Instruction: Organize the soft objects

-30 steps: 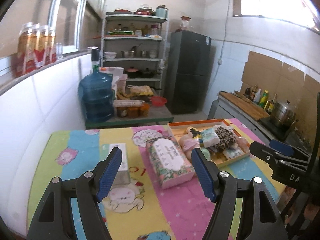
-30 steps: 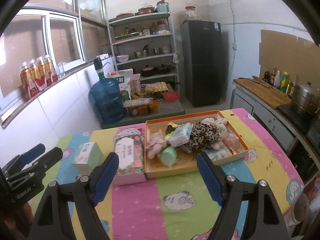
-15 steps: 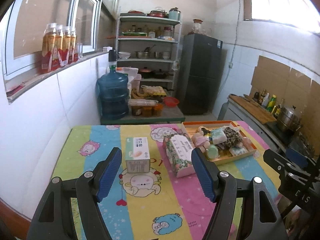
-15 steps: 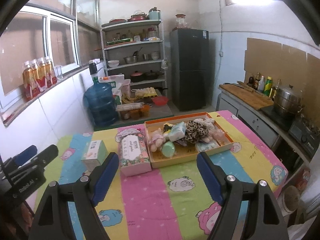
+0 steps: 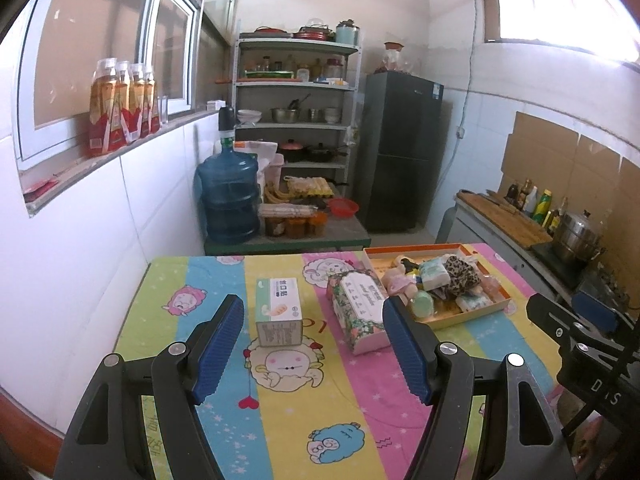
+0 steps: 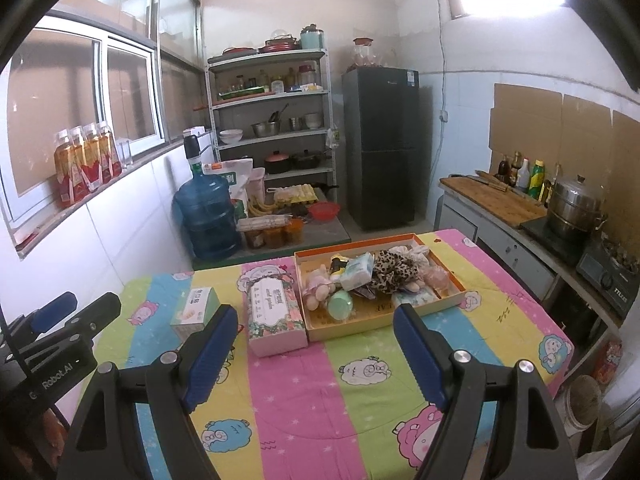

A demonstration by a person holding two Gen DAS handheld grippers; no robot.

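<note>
The striped table (image 6: 360, 364) bears two boxes (image 6: 276, 312) and one tray (image 6: 440, 304).

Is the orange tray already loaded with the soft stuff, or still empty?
Loaded. The orange tray holds a heap of soft items, among them a leopard-print piece and a green round item; little bare floor shows.

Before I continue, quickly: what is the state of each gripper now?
Left gripper: open, holding nothing.
Right gripper: open, holding nothing.

Likely a home kitchen: fridge (image 6: 382, 148), pot shelves (image 6: 272, 120), stove (image 6: 608, 272).
</note>
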